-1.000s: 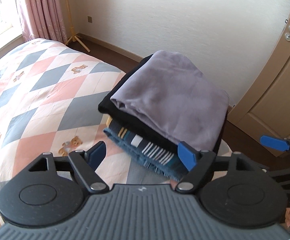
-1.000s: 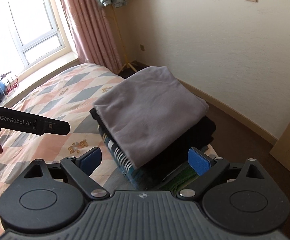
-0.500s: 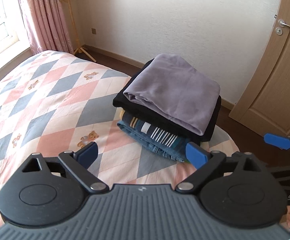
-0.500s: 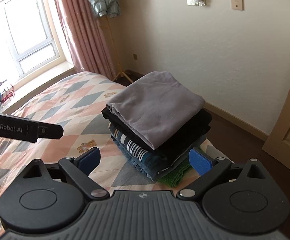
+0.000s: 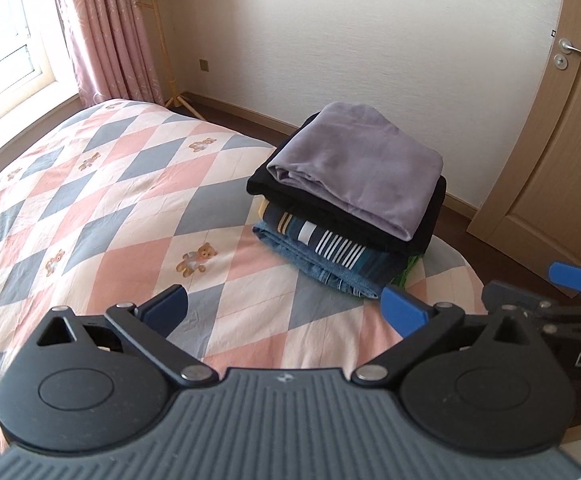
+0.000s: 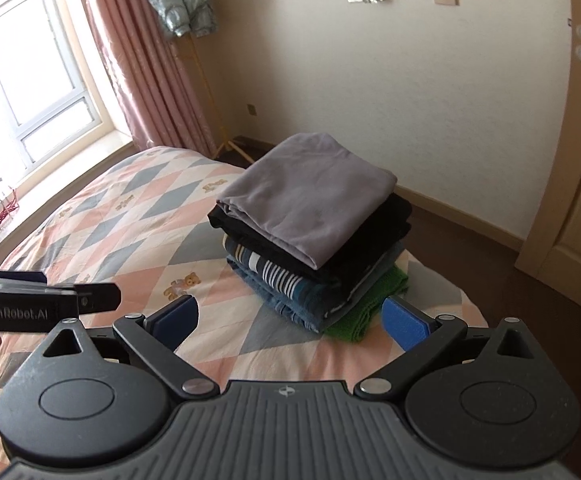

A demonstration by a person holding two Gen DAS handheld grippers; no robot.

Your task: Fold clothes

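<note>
Folded stack of clothes [image 5: 346, 208] sits at the bed's [image 5: 90, 200] far corner near the door, grey top [image 6: 310, 208] uppermost, something green [image 6: 370, 304] at the bottom, maybe a towel. Left gripper [image 5: 284, 310] and right gripper [image 6: 290, 316] both spread wide, holding nothing, short of the pile.

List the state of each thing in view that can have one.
Left gripper: open, empty.
Right gripper: open, empty.
Grey top: folded, topping the pile.
Black garment: folded, second.
Striped garment: folded.
Jeans: folded.
Green cloth: folded, bottom.
Door: closed.
</note>
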